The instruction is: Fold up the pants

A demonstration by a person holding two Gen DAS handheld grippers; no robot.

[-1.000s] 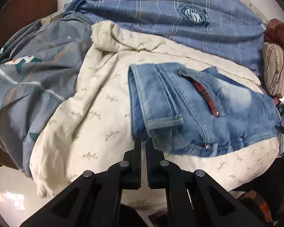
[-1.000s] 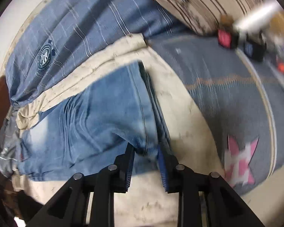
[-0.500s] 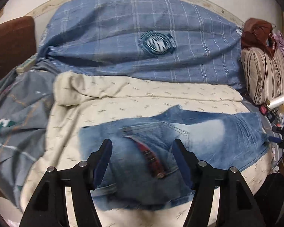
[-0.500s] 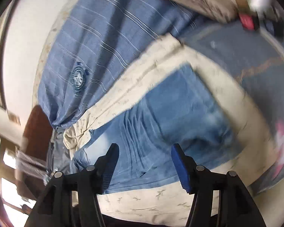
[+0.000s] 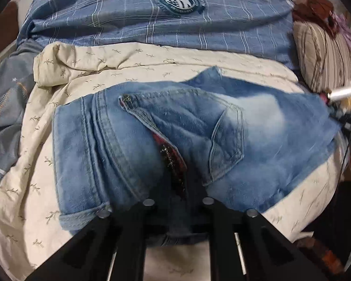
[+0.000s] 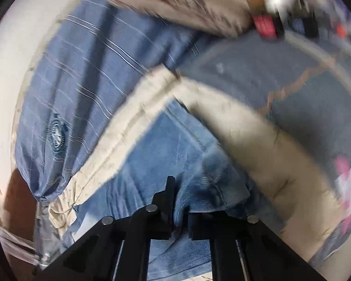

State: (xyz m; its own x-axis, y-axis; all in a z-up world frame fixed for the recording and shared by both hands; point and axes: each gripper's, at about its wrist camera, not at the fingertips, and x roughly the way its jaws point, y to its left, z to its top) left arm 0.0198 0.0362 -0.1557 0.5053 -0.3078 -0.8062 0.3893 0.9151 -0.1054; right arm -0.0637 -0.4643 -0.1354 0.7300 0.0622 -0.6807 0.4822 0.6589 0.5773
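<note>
Bed, cream sheet (image 5: pixel 49 175) under jeans (image 5: pixel 257 128): soft, fairly heavy, limp denim. Left hand-held gripper (image 5: pixel 175 201) and right hand-held gripper (image 6: pixel 179 213) just clenched on jeans, lower centre; hems grip best.

The left gripper (image 5: pixel 179 201) pinches the near edge of the folded jeans (image 5: pixel 152 145) on the cream sheet (image 5: pixel 35 159).
</note>
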